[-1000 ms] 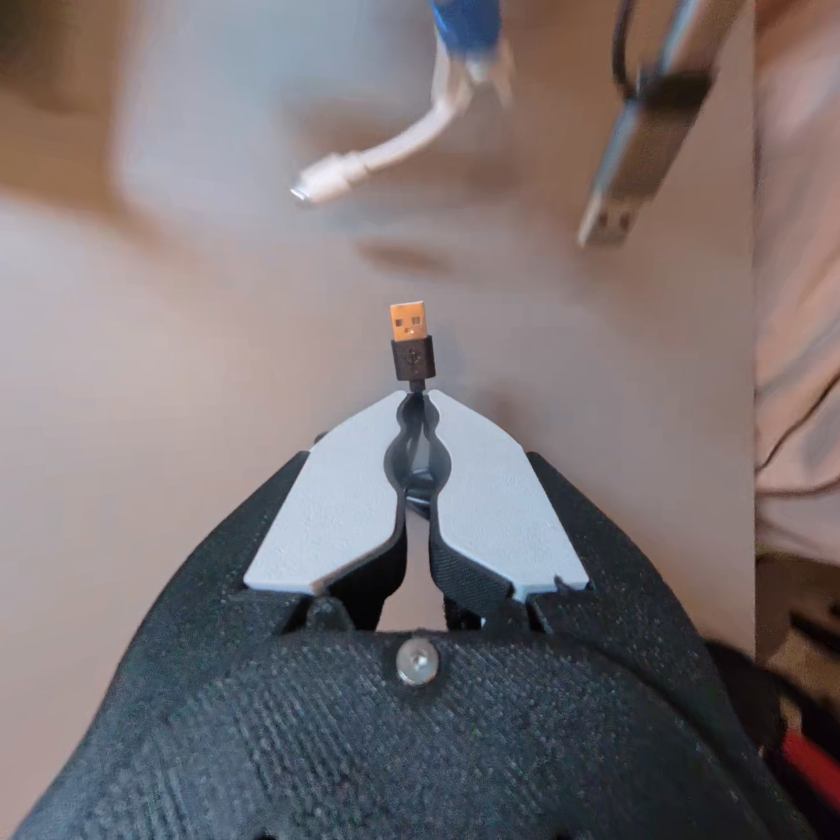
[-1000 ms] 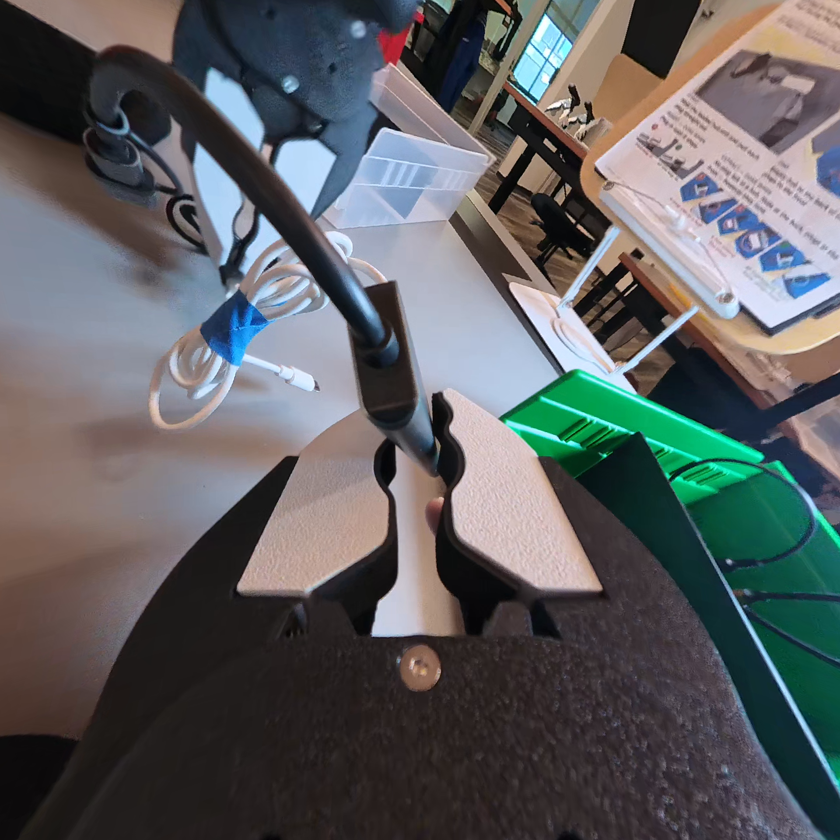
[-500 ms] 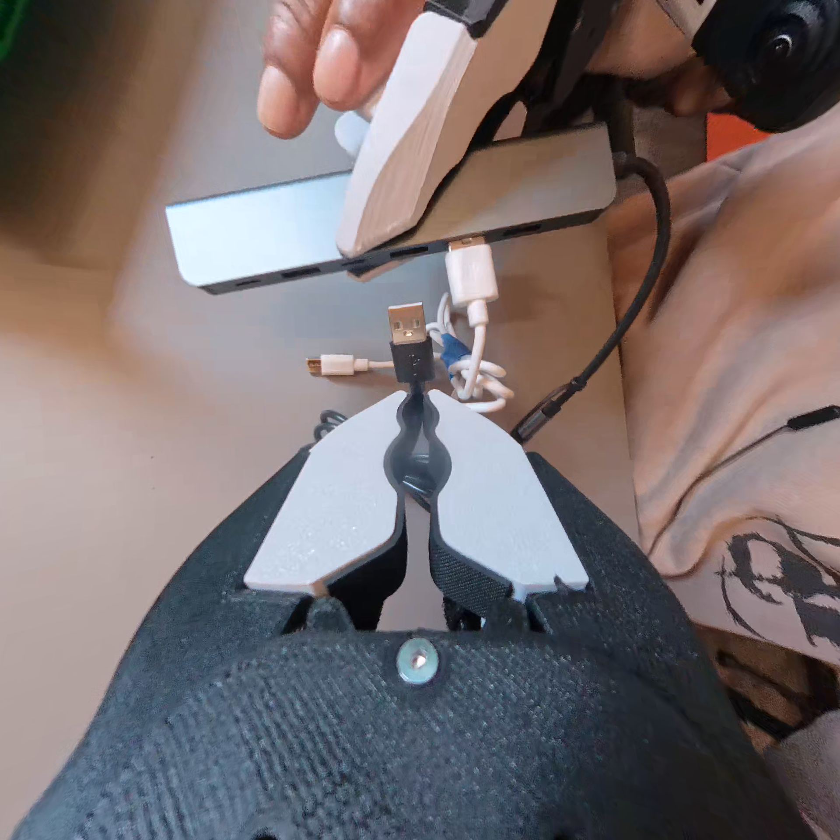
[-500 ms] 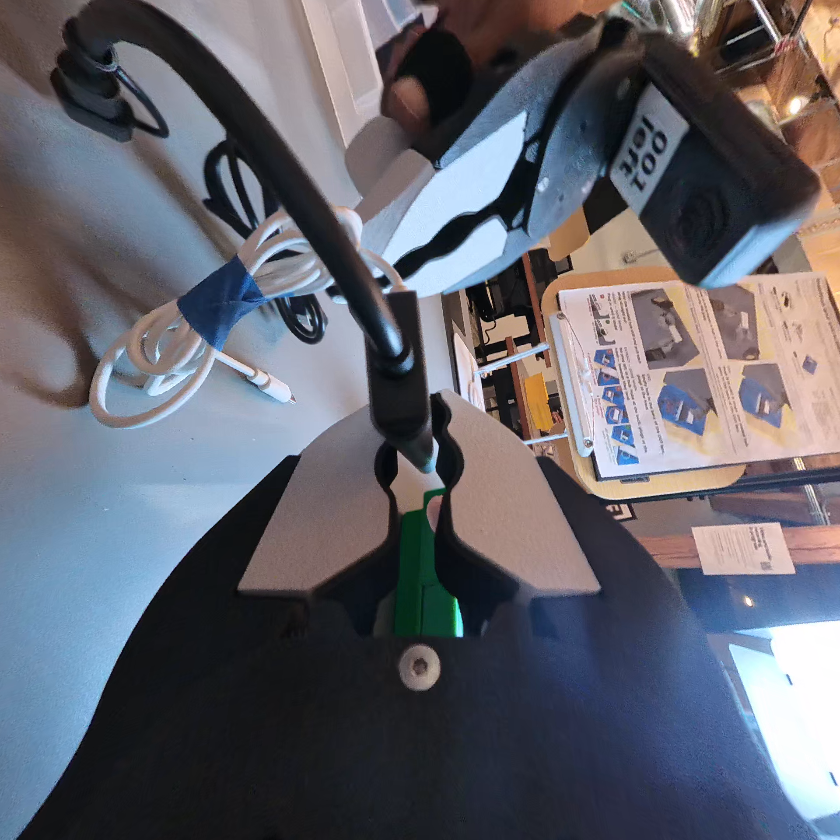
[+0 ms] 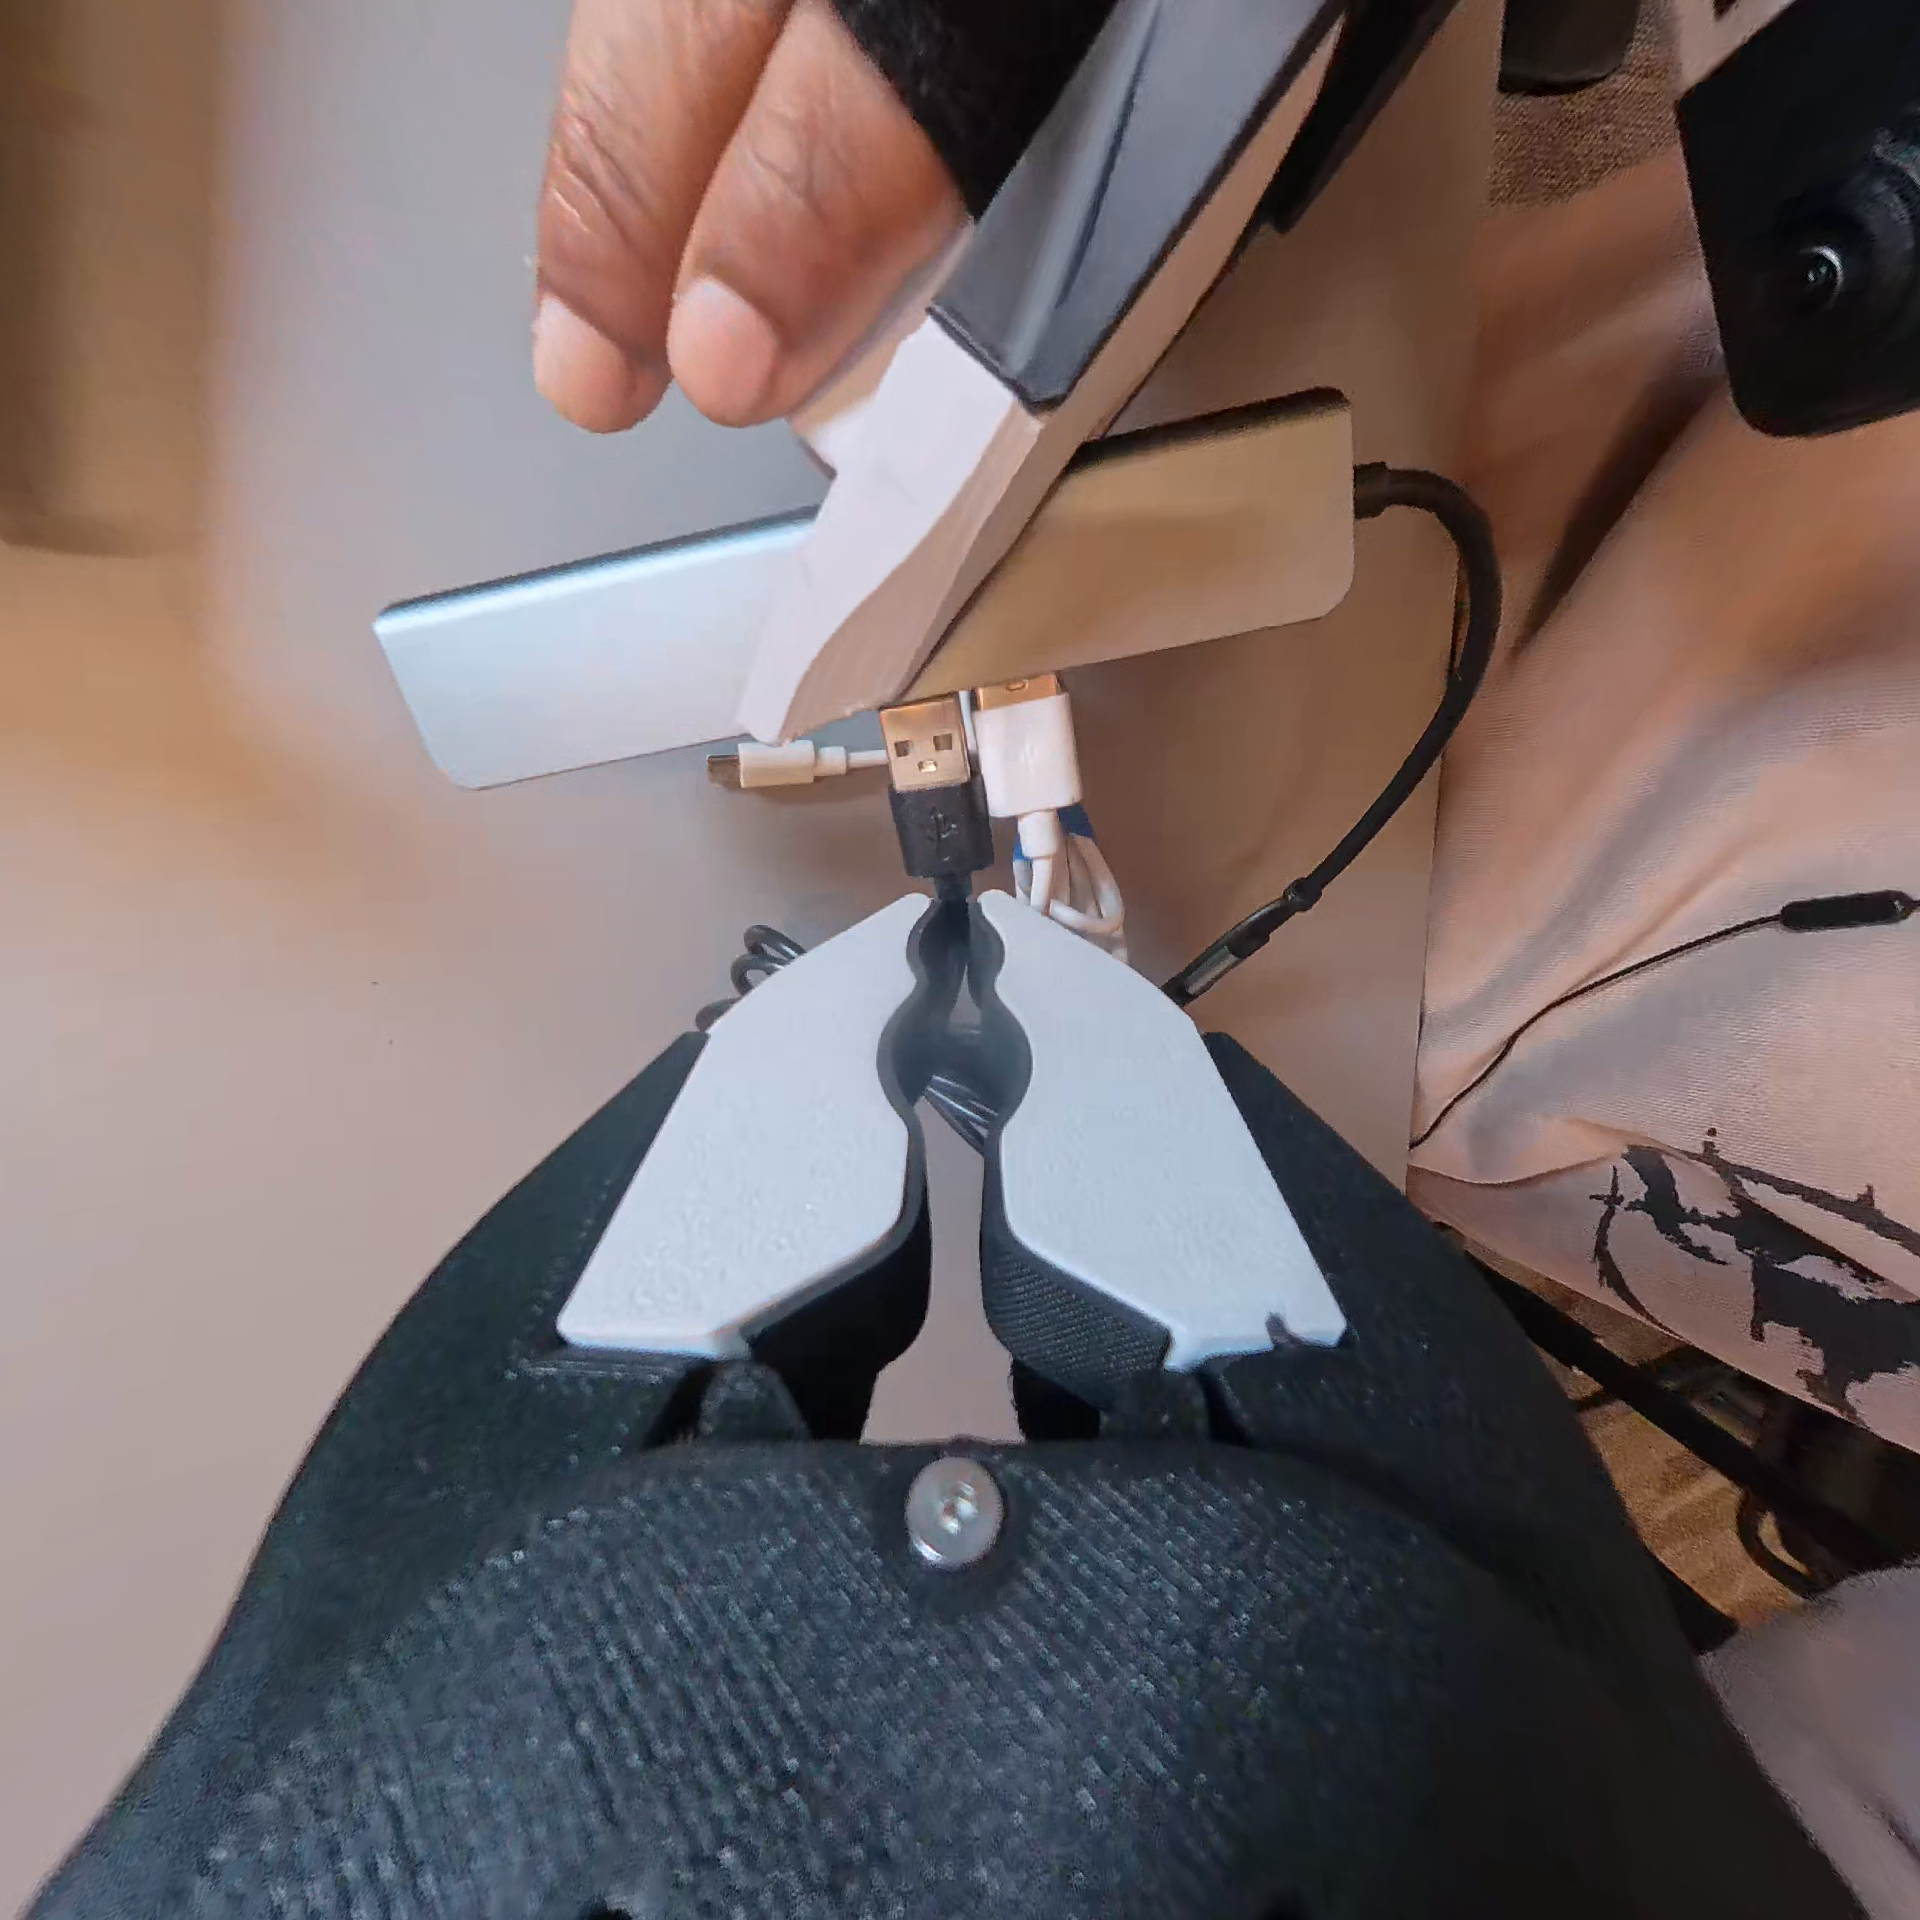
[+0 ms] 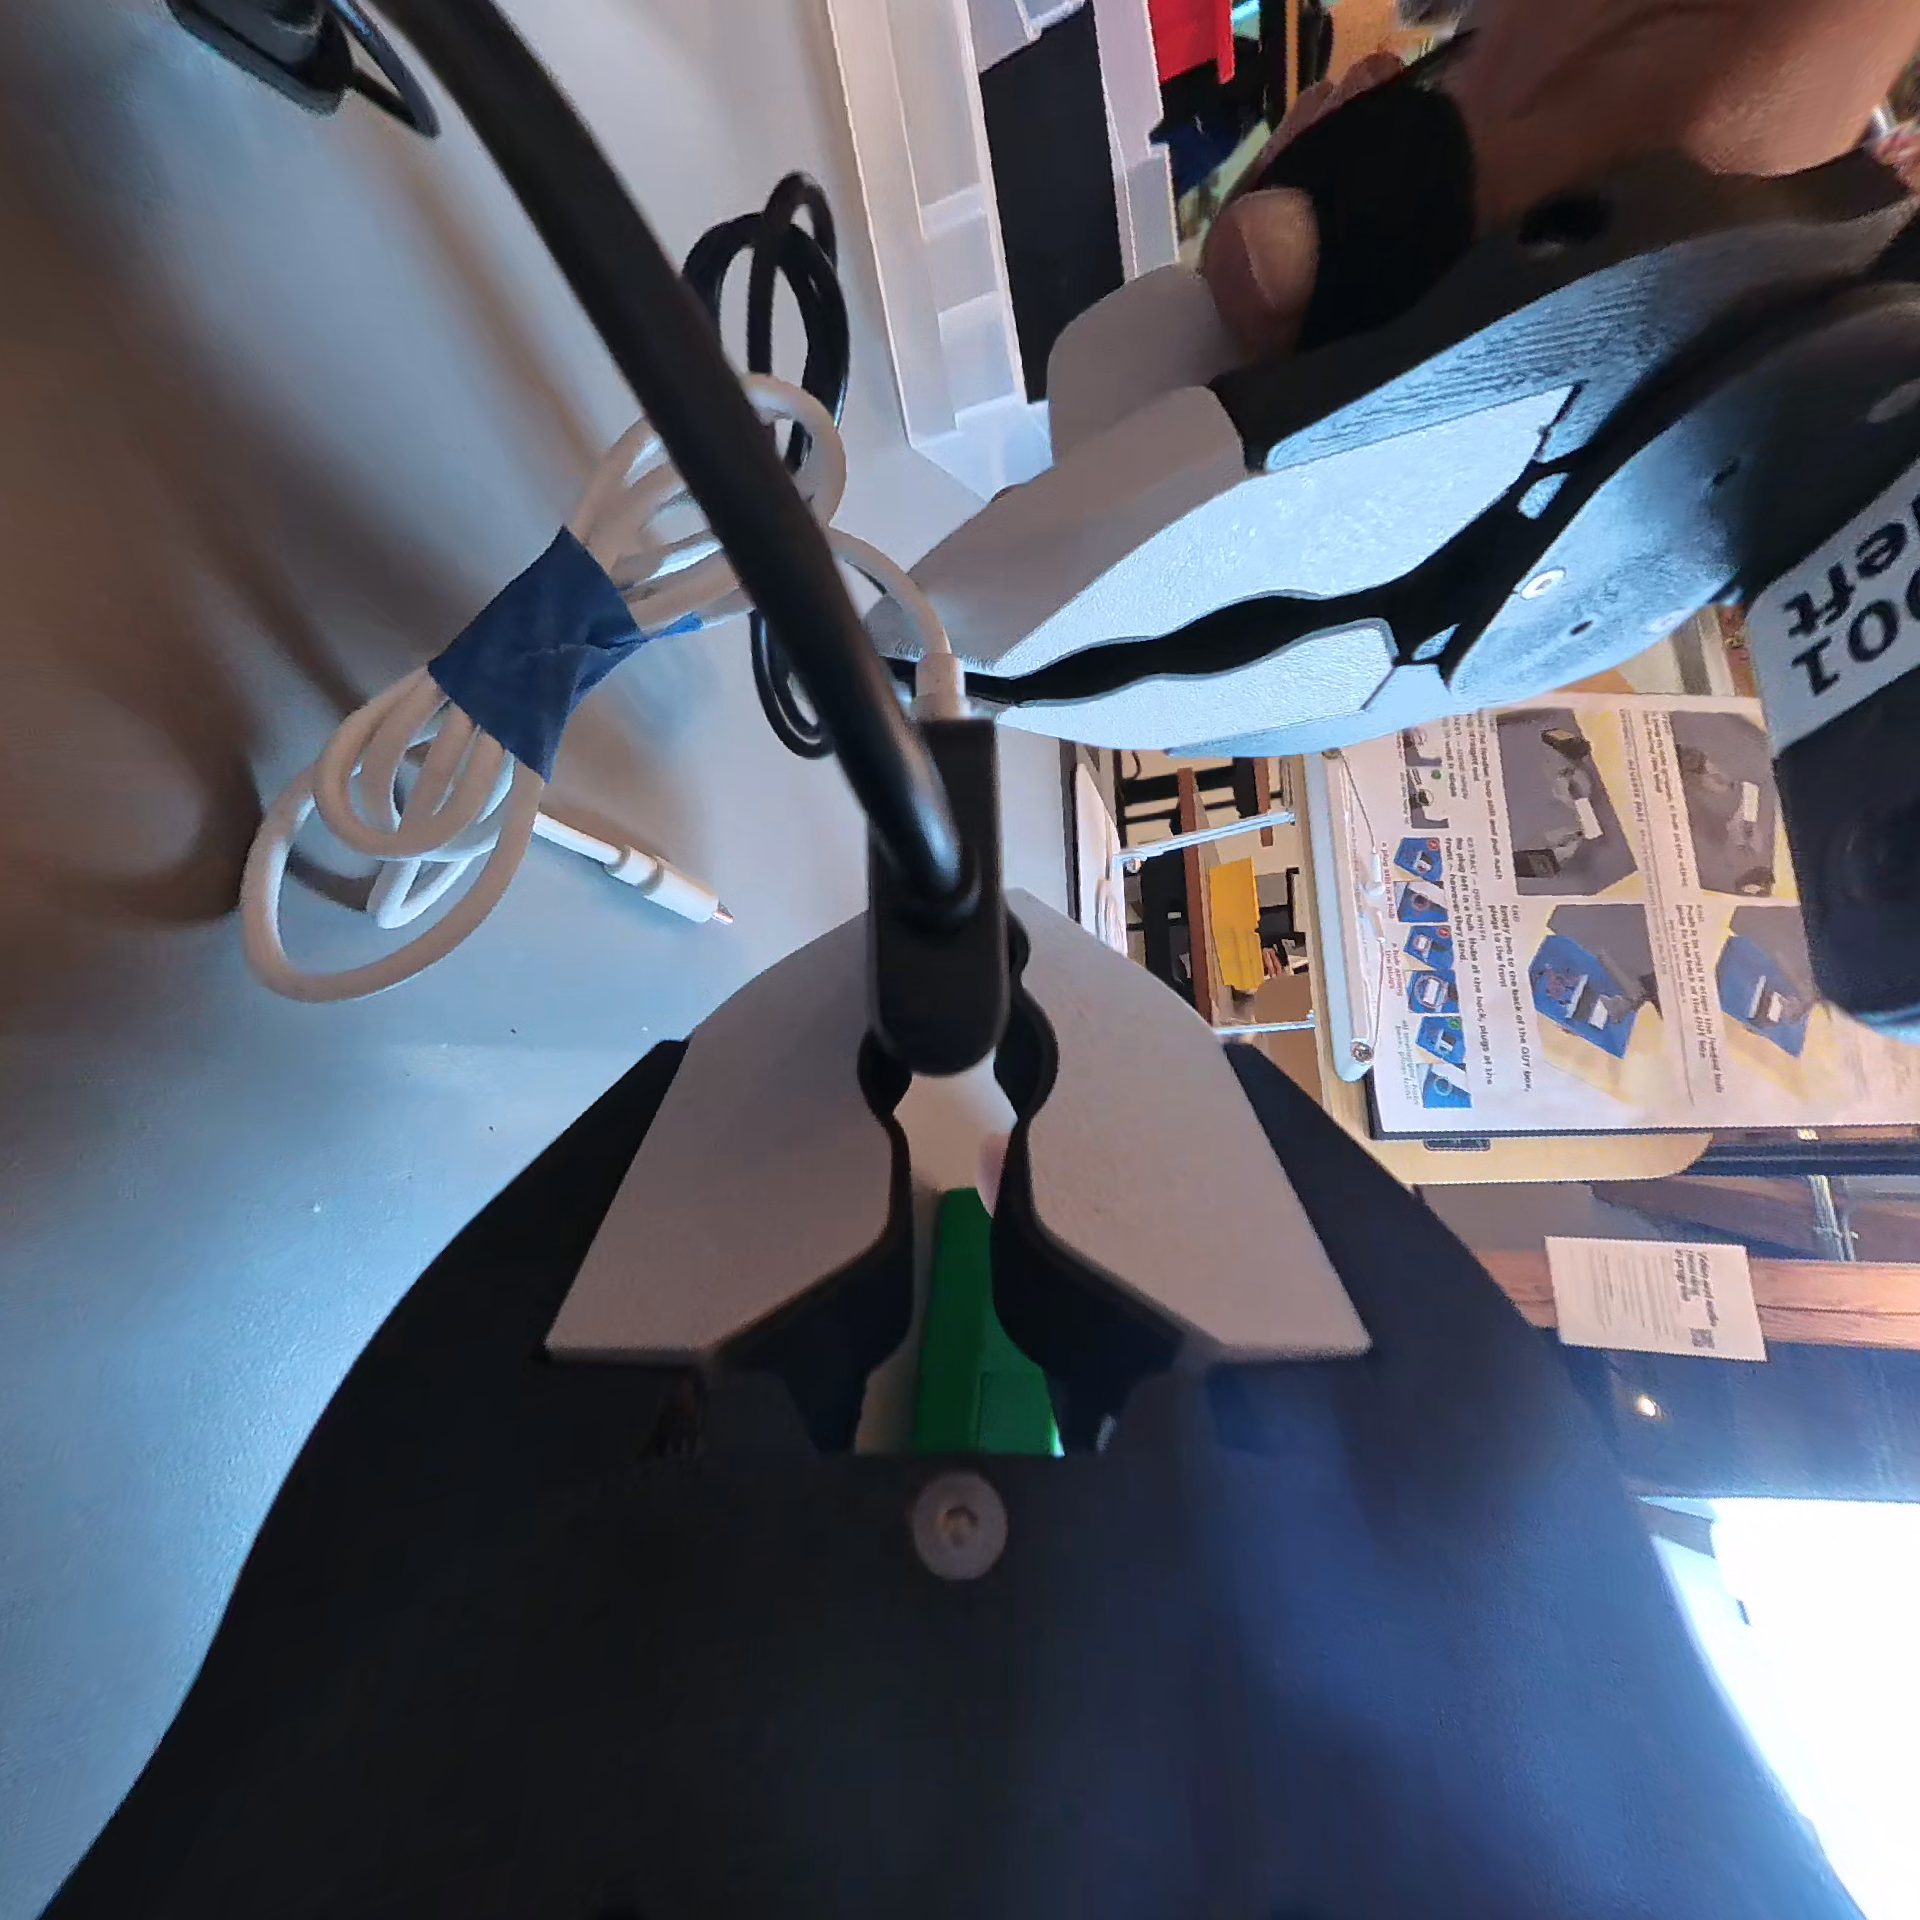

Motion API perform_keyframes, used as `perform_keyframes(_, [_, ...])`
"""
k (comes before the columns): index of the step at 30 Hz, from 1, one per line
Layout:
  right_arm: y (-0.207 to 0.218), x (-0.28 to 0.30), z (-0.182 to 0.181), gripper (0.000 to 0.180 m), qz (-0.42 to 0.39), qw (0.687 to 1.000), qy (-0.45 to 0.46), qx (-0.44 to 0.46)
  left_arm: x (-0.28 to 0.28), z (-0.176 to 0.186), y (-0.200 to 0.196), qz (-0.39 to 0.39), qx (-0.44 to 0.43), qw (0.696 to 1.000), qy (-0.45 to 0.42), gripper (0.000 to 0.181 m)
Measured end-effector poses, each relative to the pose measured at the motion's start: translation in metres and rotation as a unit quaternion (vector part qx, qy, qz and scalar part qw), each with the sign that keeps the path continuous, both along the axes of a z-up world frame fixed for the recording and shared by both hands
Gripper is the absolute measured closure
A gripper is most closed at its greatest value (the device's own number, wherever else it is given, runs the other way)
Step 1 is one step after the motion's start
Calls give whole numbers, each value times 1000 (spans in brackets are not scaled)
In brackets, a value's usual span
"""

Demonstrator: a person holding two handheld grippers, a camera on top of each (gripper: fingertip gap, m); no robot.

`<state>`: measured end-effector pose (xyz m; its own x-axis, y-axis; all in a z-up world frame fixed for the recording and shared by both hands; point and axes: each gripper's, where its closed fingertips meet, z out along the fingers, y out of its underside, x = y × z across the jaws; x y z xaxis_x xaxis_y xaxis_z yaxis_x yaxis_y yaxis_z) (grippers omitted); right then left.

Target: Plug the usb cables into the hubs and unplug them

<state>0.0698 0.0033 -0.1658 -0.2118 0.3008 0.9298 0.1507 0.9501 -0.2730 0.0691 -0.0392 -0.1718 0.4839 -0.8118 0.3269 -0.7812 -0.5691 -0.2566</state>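
My left gripper is shut on a black USB cable just behind its plug. The plug's metal tip points up and touches the lower edge of a grey USB hub. A white USB plug is in the hub right next to it. My right gripper is shut on the hub, seen end-on, and holds it above the table. Its white fingers cross the hub in the left wrist view. The left gripper also shows in the right wrist view.
A white cable bundle with blue tape and a black cable coil lie on the grey table. The hub's black lead loops to the right. A clear plastic bin, a green crate and an instruction board are nearby. The tips of one gripper are about 4 cm away from the tips of the other.
The right gripper has brought the hub in front of the left gripper. The black plug and the hub have closed up, and the plug's tip now meets the hub's edge.
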Motion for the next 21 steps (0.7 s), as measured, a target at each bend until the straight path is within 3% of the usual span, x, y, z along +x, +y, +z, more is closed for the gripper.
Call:
perform_keyframes(7, [-2,1,2,168,-1,1000,2,8,0,-1,-3,1,-55,998,24,177])
perform_keyframes(15, [-7,4,5,168,17,1000,2,-15,2,4,-3,-33,-56,995,74,177])
perform_keyframes(21, [-6,5,6,168,5,1000,2,-20,17,10,-3,-36,-71,996,36,178])
